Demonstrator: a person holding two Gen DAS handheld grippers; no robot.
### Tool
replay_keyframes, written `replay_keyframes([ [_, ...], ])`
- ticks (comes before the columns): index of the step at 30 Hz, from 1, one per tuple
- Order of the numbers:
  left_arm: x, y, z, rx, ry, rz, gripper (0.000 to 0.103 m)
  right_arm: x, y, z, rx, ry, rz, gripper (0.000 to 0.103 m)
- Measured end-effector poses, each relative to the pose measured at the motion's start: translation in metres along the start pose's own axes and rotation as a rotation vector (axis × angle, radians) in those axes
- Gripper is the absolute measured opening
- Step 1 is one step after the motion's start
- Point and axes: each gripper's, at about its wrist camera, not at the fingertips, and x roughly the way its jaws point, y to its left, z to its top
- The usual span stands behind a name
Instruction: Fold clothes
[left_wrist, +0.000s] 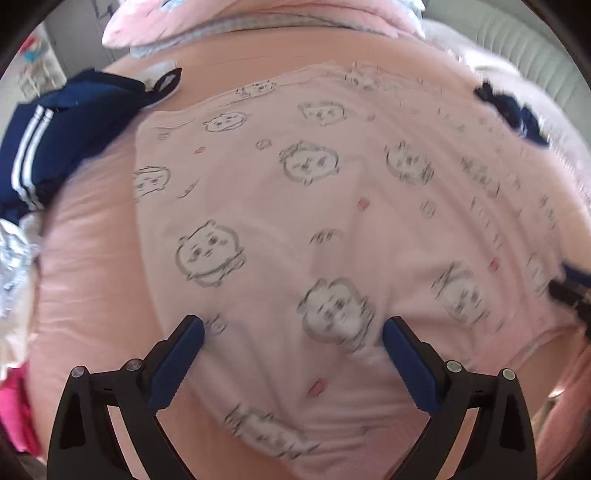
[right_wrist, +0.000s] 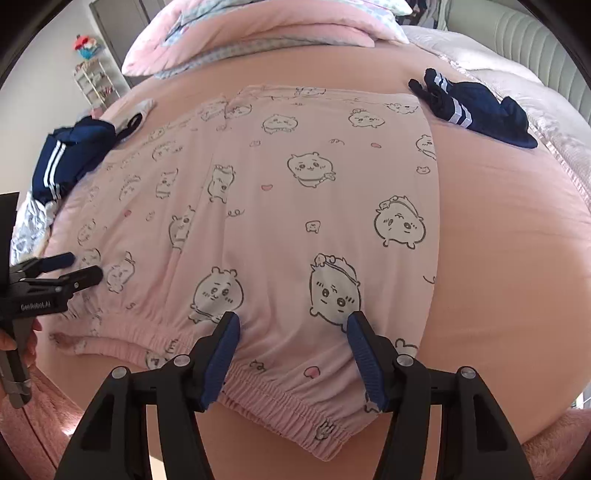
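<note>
**Both grippers open above pink printed shorts on the bed**

The right gripper (right_wrist: 293, 325) hangs closest to its camera, blue pads spread wide with nothing between them, poised over the gathered elastic waistband (right_wrist: 280, 391) of the pink shorts (right_wrist: 295, 206). The pads sit just above the cloth near the waistband; whether they touch it cannot be told. The left gripper (left_wrist: 291, 332) is likewise wide open and empty, pointing steeply down over the same garment, which is blurred in its view. From the right wrist camera the left gripper (right_wrist: 83, 267) appears at the shorts' left side, a hand (right_wrist: 14, 343) on its handle.

The shorts, printed with small cartoon animal faces, lie spread flat across the middle of the bed, waistband toward the near edge and hems toward the far edge.

They rest on a peach sheet (right_wrist: 509, 236). A navy garment with white stripes (right_wrist: 70, 158) lies crumpled at the bed's left edge, and a smaller navy striped piece (right_wrist: 480, 107) near the far right corner. A folded pink quilt (right_wrist: 266, 33) sits along the far edge. Beyond the far left corner stands a white shelf rack (right_wrist: 94, 81) against the wall; a pale padded headboard (right_wrist: 517, 33) runs along the right.
</note>
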Motion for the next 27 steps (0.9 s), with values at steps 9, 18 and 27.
replay_keyframes([
  [9,-0.020,0.002,-0.046,-0.030,0.002,0.031,0.101,-0.003,0.009,-0.011,-0.038,-0.010,-0.059,0.061],
  [18,-0.056,-0.016,0.010,-0.077,-0.261,-0.058,0.078,-0.033,0.012,-0.021,-0.025,-0.199,-0.049,0.060],
  [27,0.008,-0.026,0.092,-0.259,-0.143,-0.100,0.053,-0.016,0.000,-0.011,0.054,-0.131,-0.045,0.060],
])
